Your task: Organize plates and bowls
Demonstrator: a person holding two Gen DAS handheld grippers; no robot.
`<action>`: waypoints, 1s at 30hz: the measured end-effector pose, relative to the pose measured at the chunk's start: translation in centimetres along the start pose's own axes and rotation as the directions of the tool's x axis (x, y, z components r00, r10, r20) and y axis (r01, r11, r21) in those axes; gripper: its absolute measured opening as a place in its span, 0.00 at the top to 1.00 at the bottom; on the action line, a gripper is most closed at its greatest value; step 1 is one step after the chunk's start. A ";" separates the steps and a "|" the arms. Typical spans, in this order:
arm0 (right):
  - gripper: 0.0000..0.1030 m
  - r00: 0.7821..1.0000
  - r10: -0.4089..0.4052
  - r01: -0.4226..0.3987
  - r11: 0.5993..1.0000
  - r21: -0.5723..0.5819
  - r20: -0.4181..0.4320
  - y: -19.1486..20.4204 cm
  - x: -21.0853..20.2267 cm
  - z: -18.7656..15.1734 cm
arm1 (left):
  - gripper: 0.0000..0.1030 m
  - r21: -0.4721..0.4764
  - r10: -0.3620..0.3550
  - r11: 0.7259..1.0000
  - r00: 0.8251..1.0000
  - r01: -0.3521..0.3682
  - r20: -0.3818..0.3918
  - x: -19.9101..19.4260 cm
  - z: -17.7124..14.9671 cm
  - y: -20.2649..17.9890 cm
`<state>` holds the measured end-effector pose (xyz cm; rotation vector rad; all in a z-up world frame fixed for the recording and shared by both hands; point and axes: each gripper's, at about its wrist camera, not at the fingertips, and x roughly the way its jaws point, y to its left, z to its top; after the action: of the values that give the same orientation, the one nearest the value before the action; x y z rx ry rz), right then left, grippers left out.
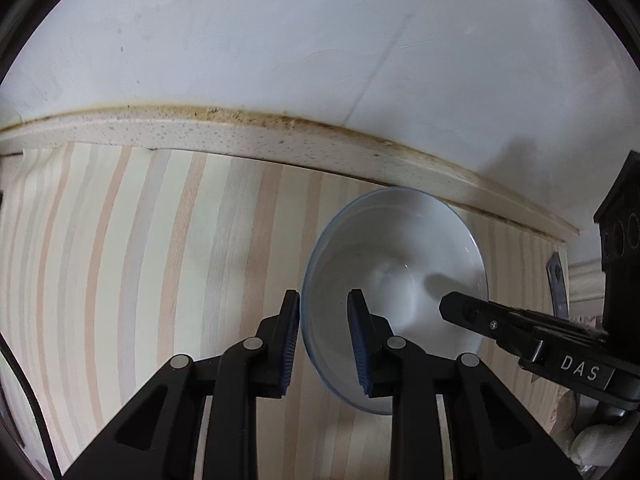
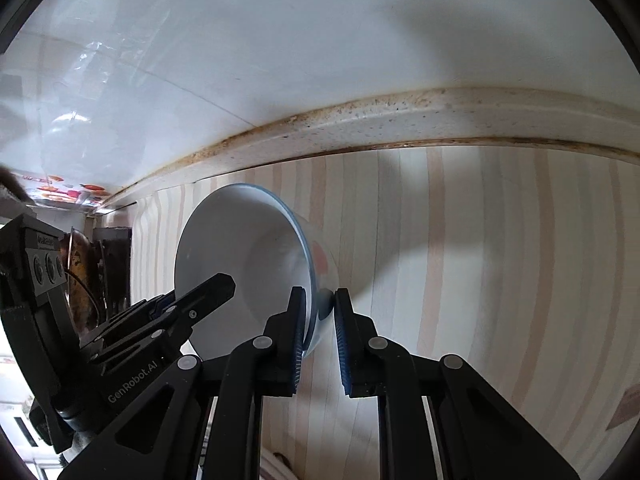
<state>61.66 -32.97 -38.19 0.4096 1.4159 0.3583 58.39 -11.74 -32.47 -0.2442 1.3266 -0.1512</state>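
A white bowl [image 1: 400, 264] with a thin blue rim is tilted over the striped counter [image 1: 160, 240]. My left gripper [image 1: 324, 300] is open and straddles the bowl's left rim, one pad outside and one inside, with a gap at the rim. From the right, a finger of the right gripper [image 1: 460, 310] reaches over the bowl's inside. In the right wrist view the bowl [image 2: 240, 248] opens toward the left and shows a red mark on its outer wall. My right gripper [image 2: 320, 292] is shut on the near wall. The left gripper [image 2: 208, 292] sits at the bowl's left edge.
A speckled, stained ledge [image 1: 200, 128] runs along the back of the counter under a white wall [image 1: 280, 40]. A metal bracket [image 1: 556, 280] hangs at the far right. Dark clutter with a brownish metal item [image 2: 80, 272] sits beyond the striped counter [image 2: 480, 240] on its left end.
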 end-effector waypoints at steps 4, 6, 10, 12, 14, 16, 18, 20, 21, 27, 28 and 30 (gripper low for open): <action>0.84 1.000 -0.006 0.006 1.000 -0.001 0.021 0.3 -2.3 -1.9 | 0.79 0.031 -0.004 1.000 1.000 0.004 0.013 -1.9 -1.0 -1.3; 0.84 0.999 -0.006 0.005 1.000 0.008 0.034 0.3 -3.6 -3.2 | 0.79 0.052 -0.012 0.999 1.000 0.011 0.021 -3.0 -1.8 -2.2; 0.84 0.998 -0.008 0.006 1.000 0.028 0.060 -0.1 -6.7 -6.5 | 0.79 0.102 -0.023 0.995 0.999 0.020 0.032 -5.3 -3.7 -4.3; 0.84 0.997 -0.013 0.011 0.999 0.037 0.073 -0.1 -7.9 -8.0 | 0.79 0.126 -0.030 0.992 0.999 0.025 0.037 -6.4 -5.0 -5.4; 0.84 0.996 -0.023 0.019 0.999 0.047 0.083 -0.3 -9.3 -10.0 | 0.79 0.146 -0.041 0.989 0.999 0.036 0.034 -7.4 -6.3 -6.4; 0.84 0.995 -0.027 0.021 0.998 0.060 0.097 -0.4 -10.4 -11.7 | 0.79 0.172 -0.049 0.984 0.998 0.042 0.033 -8.3 -7.9 -7.6; 0.84 0.993 -0.034 0.026 0.997 0.076 0.110 -0.9 -11.6 -13.8 | 0.79 0.192 -0.055 0.980 0.998 0.048 0.028 -9.2 -9.1 -8.2; 0.84 0.992 -0.040 0.028 0.995 0.094 0.124 -1.5 -13.0 -16.2 | 0.79 0.217 -0.060 0.975 0.998 0.054 0.022 -9.7 -10.8 -9.3; 0.84 0.991 -0.040 0.028 0.995 0.100 0.127 -2.0 -13.6 -17.0 | 0.79 0.227 -0.062 0.972 0.998 0.056 0.021 -10.0 -11.6 -9.7; 0.84 0.989 -0.060 0.042 0.990 0.133 0.136 -3.8 -16.0 -22.5 | 0.79 0.266 -0.095 0.960 0.995 0.091 0.000 -11.1 -15.7 -12.1; 0.84 0.989 -0.062 0.042 0.989 0.140 0.136 -4.2 -16.1 -23.3 | 0.79 0.276 -0.097 0.956 0.995 0.095 -0.007 -11.0 -16.3 -12.4; 0.84 0.990 -0.064 0.044 0.987 0.153 0.128 -5.1 -16.2 -24.9 | 0.79 0.295 -0.097 0.950 0.995 0.099 -0.020 -10.8 -17.6 -13.0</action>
<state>34.95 -43.61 -29.21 0.5072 1.3250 0.1772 39.16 -23.17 -22.83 -0.0546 1.2785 -0.4316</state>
